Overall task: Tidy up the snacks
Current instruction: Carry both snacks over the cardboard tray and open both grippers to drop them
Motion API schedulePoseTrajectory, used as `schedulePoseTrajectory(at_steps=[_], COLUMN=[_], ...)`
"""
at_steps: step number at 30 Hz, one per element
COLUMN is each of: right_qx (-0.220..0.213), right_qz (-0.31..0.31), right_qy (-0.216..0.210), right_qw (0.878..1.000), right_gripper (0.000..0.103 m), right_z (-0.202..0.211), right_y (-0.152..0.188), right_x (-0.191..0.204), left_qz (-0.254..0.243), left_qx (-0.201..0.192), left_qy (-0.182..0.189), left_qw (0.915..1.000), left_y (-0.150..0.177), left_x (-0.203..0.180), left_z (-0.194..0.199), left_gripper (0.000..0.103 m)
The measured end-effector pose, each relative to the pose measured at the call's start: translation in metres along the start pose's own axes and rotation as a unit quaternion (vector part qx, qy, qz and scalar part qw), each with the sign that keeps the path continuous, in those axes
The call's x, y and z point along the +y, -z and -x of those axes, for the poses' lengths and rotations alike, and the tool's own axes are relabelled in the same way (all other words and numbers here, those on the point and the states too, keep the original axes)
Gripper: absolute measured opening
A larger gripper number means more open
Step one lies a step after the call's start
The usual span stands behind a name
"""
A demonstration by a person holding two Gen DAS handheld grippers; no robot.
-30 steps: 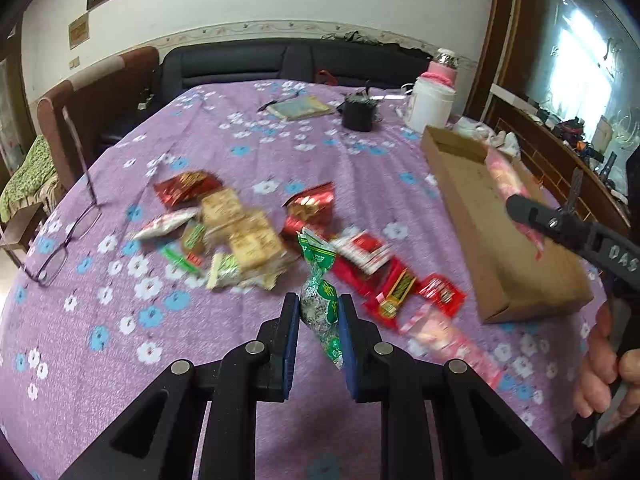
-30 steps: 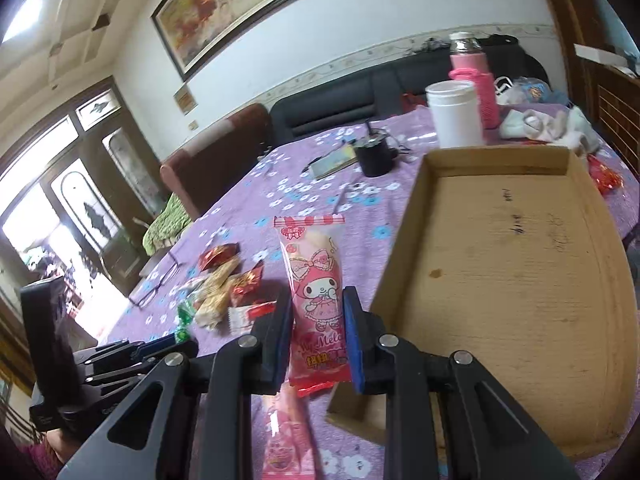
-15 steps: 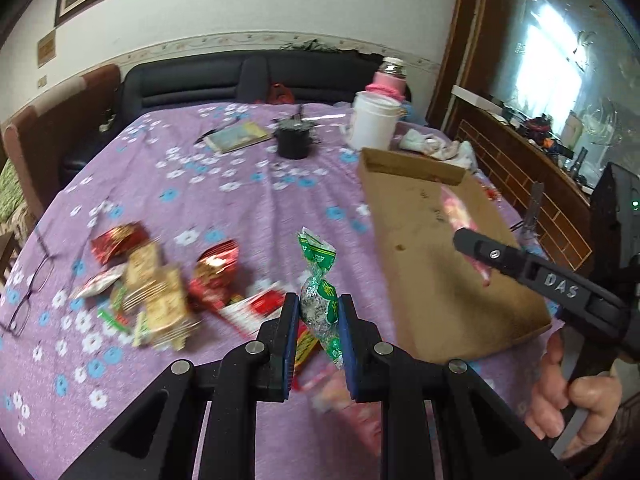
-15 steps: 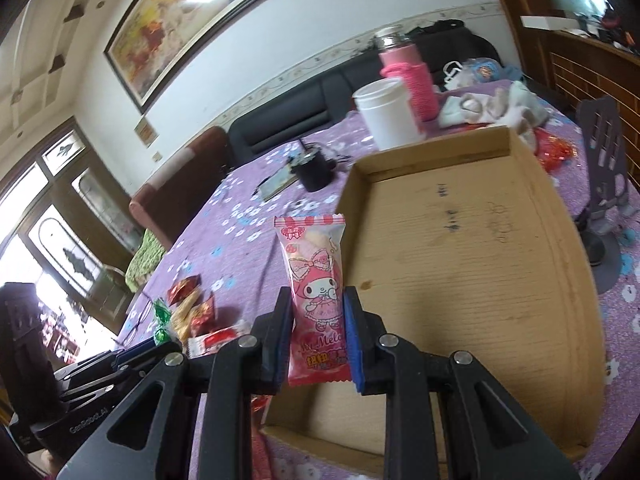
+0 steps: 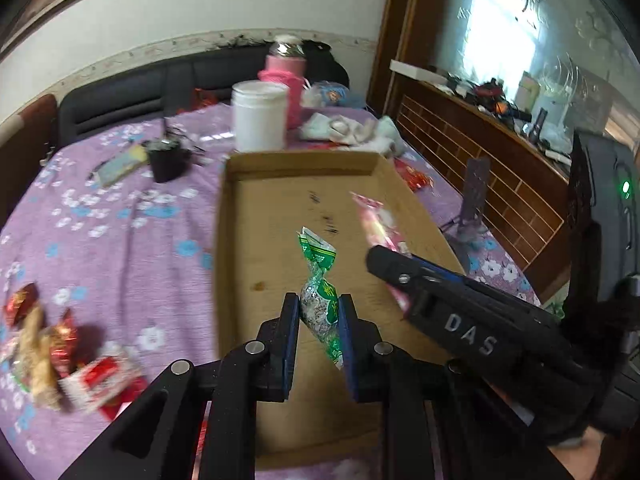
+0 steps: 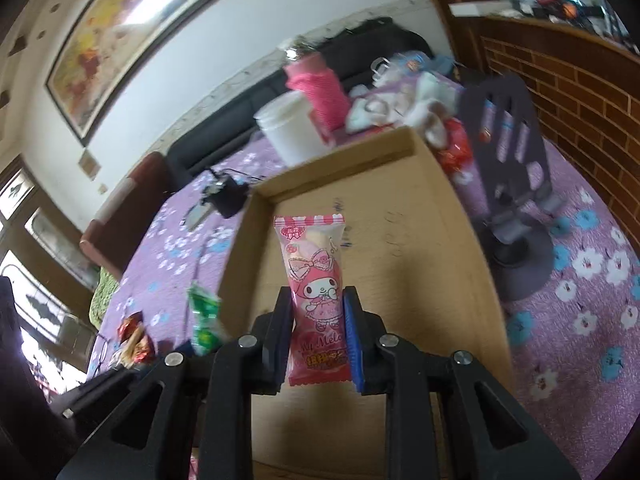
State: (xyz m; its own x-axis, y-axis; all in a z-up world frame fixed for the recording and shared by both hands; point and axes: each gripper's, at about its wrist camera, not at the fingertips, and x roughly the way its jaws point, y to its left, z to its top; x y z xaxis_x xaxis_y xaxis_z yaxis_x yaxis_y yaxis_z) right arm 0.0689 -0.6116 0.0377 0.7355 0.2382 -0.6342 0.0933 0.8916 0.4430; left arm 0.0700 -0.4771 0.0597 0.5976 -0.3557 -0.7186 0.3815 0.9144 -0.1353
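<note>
My left gripper point(image 5: 319, 312) is shut on a green twist-wrapped candy point(image 5: 318, 280), held over the open cardboard tray point(image 5: 256, 204). My right gripper point(image 6: 318, 312) is shut on a pink My Melody snack packet point(image 6: 316, 276), held upright over the same tray point(image 6: 404, 280). In the left wrist view the right gripper point(image 5: 390, 262) comes in from the right with the pink packet point(image 5: 378, 220). The green candy shows at the left of the right wrist view point(image 6: 205, 318). A pile of loose snacks point(image 5: 52, 352) lies on the purple floral tablecloth point(image 5: 120, 216), left of the tray.
Behind the tray stand a white jar point(image 5: 260, 116), a pink bottle point(image 5: 286, 80) and crumpled cloths point(image 5: 352, 128). A black cup point(image 5: 166, 158) and a booklet point(image 5: 118, 166) sit at the back left. A grey phone stand point(image 6: 516, 184) is right of the tray, near a brick wall.
Both grippers have swung right, from over the snack pile to over the cardboard tray, each still holding its snack. The tray now fills the middle of both views.
</note>
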Motion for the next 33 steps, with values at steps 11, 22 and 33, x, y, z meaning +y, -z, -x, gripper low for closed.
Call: schedulePoseTrajectory(at_steps=[11, 22, 33], right_qx=[0.036, 0.050, 0.036], right_qz=[0.000, 0.004, -0.004], right_qy=[0.037, 0.055, 0.067], right_qw=[0.999, 0.997, 0.997], right_gripper=[0.023, 0.023, 0.033], right_z=[-0.015, -0.026, -0.019], right_y=[0.009, 0.012, 0.010], right_x=[-0.002, -0.002, -0.006], left_qz=[-0.006, -0.006, 0.002], left_qx=[0.038, 0.045, 0.045], left_qy=[0.001, 0.012, 0.028], left_qw=[0.9993, 0.9989, 0.9986], left_y=[0.020, 0.024, 0.024], left_x=[-0.004, 0.004, 0.012], left_z=[-0.046, -0.050, -0.048], left_gripper=[0.019, 0.019, 0.019])
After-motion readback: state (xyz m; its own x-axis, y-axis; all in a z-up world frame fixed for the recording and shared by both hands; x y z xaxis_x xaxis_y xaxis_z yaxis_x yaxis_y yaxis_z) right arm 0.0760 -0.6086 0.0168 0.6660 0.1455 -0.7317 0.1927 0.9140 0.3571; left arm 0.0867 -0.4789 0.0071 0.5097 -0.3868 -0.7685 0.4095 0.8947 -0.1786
